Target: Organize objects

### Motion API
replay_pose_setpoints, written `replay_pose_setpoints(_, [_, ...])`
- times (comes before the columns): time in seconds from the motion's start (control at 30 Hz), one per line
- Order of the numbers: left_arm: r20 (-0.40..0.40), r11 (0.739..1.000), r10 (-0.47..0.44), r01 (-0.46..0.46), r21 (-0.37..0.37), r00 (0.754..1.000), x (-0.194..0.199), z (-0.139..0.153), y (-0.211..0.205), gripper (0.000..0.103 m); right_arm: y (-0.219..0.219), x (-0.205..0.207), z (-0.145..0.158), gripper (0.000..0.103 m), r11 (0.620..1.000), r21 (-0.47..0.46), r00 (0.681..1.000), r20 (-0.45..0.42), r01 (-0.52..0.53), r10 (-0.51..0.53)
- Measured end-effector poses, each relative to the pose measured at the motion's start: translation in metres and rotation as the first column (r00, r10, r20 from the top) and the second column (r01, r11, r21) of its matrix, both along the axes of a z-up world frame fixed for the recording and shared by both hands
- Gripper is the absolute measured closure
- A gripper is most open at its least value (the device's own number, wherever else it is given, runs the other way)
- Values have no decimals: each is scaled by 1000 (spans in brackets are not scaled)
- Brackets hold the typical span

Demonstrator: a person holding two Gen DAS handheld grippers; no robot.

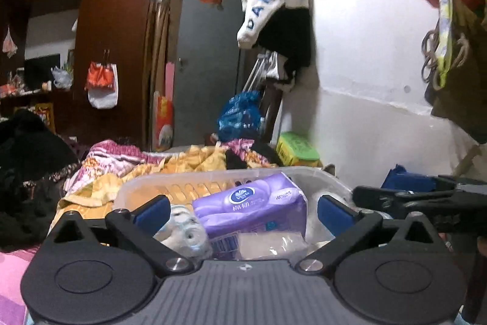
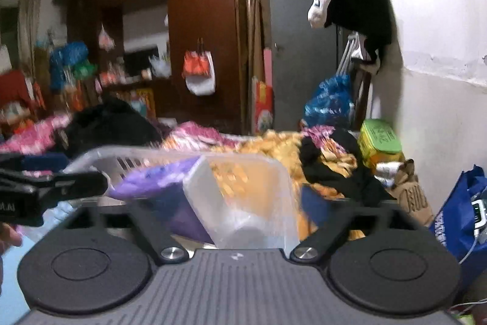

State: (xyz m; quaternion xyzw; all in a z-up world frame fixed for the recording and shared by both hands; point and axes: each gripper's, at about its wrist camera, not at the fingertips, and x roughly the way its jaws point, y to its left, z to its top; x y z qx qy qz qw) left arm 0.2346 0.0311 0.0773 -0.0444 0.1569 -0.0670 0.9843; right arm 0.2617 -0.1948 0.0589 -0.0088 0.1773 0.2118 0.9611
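Bed (image 1: 18, 270) with rumpled bedding carries a clear plastic basket (image 1: 182, 177); inside it a purple tissue pack (image 1: 249, 209), a wrapped white pack (image 1: 271, 244) and a crumpled bottle (image 1: 185, 229). Left tongs (image 1: 243, 210) gape wide, empty, hovering at the basket's near rim. Right tongs (image 2: 243, 203) have a translucent plastic container (image 2: 243, 197) between their fingers; view blurred, so grip cannot be confirmed. Likely step: drop the container into the basket. Best to come over the right rim, lower into the free gap beside the tissue pack, keep left tongs off.
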Motion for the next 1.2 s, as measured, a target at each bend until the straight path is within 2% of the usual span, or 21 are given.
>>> replay_pose_setpoints(0.1, [4, 1000, -11, 11, -1, 1000, -22, -3, 9, 0, -21, -19, -1, 0, 996, 85, 999, 8, -34, 34])
replay_pose_setpoints(0.23, [1, 1000, 15, -15, 25, 1000, -59, -26, 24, 0, -45, -52, -23, 0, 993, 95, 998, 5, -66, 66])
replay_pose_setpoints(0.4, [-11, 996, 20, -21, -81, 1000, -116, -73, 60, 0, -76, -85, -75, 0, 986, 157, 995, -77, -51, 64])
replay_pose_setpoints(0.47, [-21, 996, 30, -32, -84, 999, -129, -88, 67, 0, -85, -95, -93, 0, 978, 201, 991, -114, -47, 71])
replay_pose_setpoints(0.6, [-95, 999, 32, -33, -6, 995, -119, -102, 60, 7, -86, -117, -117, 0, 976, 211, 987, -138, -57, 87])
replay_pose_setpoints(0.7, [-129, 1000, 16, -20, -24, 991, -111, -108, 56, 7, -81, -123, -126, 1, 977, 200, 982, -154, -77, 109])
replay_pose_setpoints(0.83, [-176, 1000, 18, -19, -4, 984, -106, -110, 50, 10, -73, -121, -123, 1, 976, 184, 976, -158, -118, 148])
replay_pose_setpoints(0.9, [-208, 1000, -9, 6, -16, 978, -100, -112, 48, 12, -65, -122, -123, 6, 980, 151, 977, -150, -130, 153])
replay_pose_setpoints(0.97, [-245, 1000, -9, 7, -8, 970, -96, -117, 42, 21, -58, -125, -124, 13, 981, 123, 974, -147, -152, 170])
replay_pose_setpoints(1.1, [-258, 998, 14, 1, 59, 966, -97, -121, 33, 24, -47, -129, -126, 28, 986, 74, 978, -135, -150, 159])
replay_pose_setpoints(1.13, [-255, 998, 13, 4, 65, 967, -98, -121, 29, 29, -46, -130, -127, 29, 987, 71, 979, -134, -146, 155])
replay_pose_setpoints(1.2, [-243, 998, 4, 10, 60, 970, -100, -121, 27, 51, -46, -131, -127, 38, 987, 69, 980, -128, -147, 155])
